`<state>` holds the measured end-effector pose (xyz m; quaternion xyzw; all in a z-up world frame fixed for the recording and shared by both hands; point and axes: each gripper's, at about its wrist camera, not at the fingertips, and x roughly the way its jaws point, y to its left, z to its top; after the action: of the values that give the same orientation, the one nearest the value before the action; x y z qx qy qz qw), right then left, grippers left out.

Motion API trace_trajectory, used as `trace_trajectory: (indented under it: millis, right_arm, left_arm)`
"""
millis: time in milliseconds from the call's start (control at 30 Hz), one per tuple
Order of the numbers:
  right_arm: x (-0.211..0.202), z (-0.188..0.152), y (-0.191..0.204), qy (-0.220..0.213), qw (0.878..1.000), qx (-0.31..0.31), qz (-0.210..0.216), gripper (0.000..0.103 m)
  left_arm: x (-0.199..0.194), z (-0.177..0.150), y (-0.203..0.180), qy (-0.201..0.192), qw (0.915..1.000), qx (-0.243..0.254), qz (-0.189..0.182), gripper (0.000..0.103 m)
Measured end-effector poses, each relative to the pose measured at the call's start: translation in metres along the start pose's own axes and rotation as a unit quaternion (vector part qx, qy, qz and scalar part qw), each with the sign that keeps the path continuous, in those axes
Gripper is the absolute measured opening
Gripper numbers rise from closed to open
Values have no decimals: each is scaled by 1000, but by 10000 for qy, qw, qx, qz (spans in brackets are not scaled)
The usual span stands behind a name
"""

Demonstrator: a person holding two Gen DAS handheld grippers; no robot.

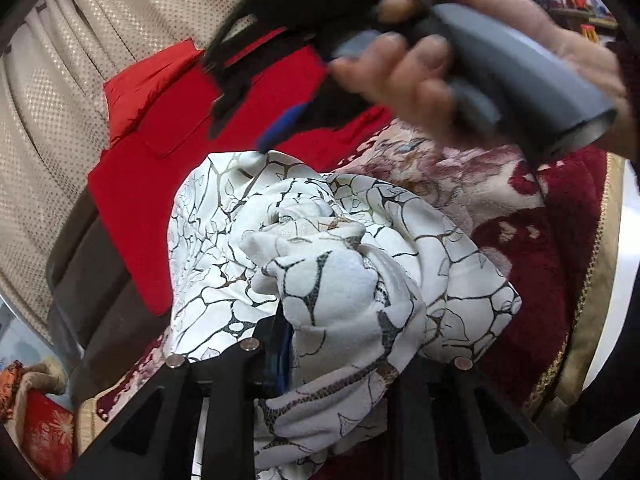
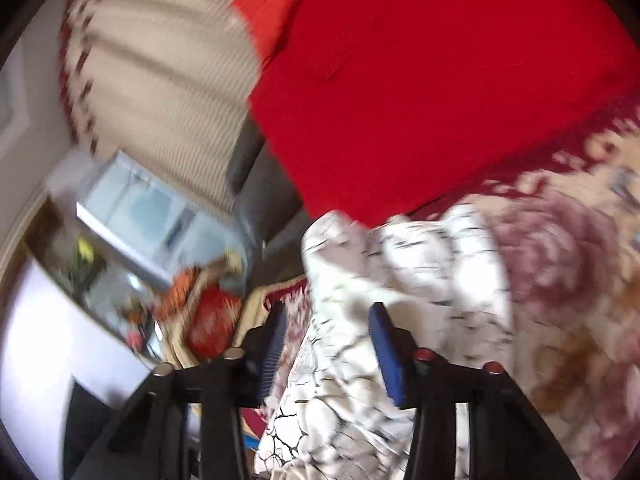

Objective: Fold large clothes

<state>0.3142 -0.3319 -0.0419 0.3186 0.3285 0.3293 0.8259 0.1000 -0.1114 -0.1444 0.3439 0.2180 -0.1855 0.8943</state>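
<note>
Left wrist view: the left claw [image 1: 320,344] is narrow and clamped on a bunched fold of the white patterned garment [image 1: 320,248]. The garment lies crumpled on a floral blanket [image 1: 520,208], beside a red cloth [image 1: 160,168]. The surface under the blanket is not identifiable. The right claw [image 1: 256,92] hangs above the garment's far edge, one blue pad tip at or just above the fabric; contact cannot be confirmed. A hand [image 1: 460,60] grips its handle.

Risk: the left claw holds several bunched layers, not one edge. Pulling from here probably drags the whole bundle and twists it instead of spreading it. The thick fold may also slip out of the narrow grip.

Right wrist view: heavily blurred. The right claw [image 2: 326,344] stands partly open, its blue pads [image 2: 386,356] on either side of the garment [image 2: 360,400] but not pressing on it. Closing now risks pinching a random wrinkle or the blanket [image 2: 560,260] underneath.

Room: the red cloth [image 2: 420,80] covers the far side and touches or overlaps the garment's far edge, so a spread in that direction may catch it. A curtain [image 2: 160,80] hangs behind. The blanket's right edge, with gold trim [image 1: 588,280], leaves some bare blanket for laying the garment flat.
</note>
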Motion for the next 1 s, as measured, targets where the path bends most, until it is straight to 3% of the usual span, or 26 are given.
trace_trajectory:
  millis: [100,167,233,300,333,367,467,667,767,833,867,933,1000]
  right_arm:
    - [25,-2,20,318,9988,-355,104,42]
    - [40,-3,31,492,9968,-634,-61,42]
    - [55,1,29,556,9936,-709,-680,41]
    - [69,9,1,584,9865,-295,-1499,37]
    - [75,10,-18,599,9774,-187,-2018,30]
    - [81,9,-37,680,9704,-102,-2316,30]
    - [81,11,-69,889,9765,523,-1890,23]
    - [94,6,-60,925,9724,20,-2143,22]
    - [93,2,-59,857,9745,-32,-2076,22]
    - [89,8,-58,817,9753,-34,-2053,22]
    - [88,7,-58,805,9750,-53,-2070,22]
    - [75,2,-53,762,9742,-141,-2119,22]
    - [70,-1,-51,723,9732,-175,-2174,22]
  left_arm:
    - [-2,-7,1,-163,9997,-91,-142,22]
    - [-5,-12,1,-251,9994,-121,-199,22]
    - [-6,-16,2,-359,9988,-185,-270,22]
    - [-7,-17,2,-430,9980,-283,-365,22]
    - [-6,-17,2,-466,9975,-303,-432,22]
    - [-6,-16,0,-484,9974,-279,-456,22]
    - [-3,-13,-4,-563,9970,-160,-508,22]
    - [-9,-2,17,-278,9961,-322,-777,25]
    - [-27,-3,44,-237,9901,-610,-1243,30]
    - [-45,-8,67,-351,9813,-878,-1677,34]
    - [-55,-13,80,-443,9751,-988,-1935,37]
    - [-75,-22,104,-825,9630,-1274,-2226,67]
    - [-87,-32,125,-1123,9562,-1566,-2203,77]
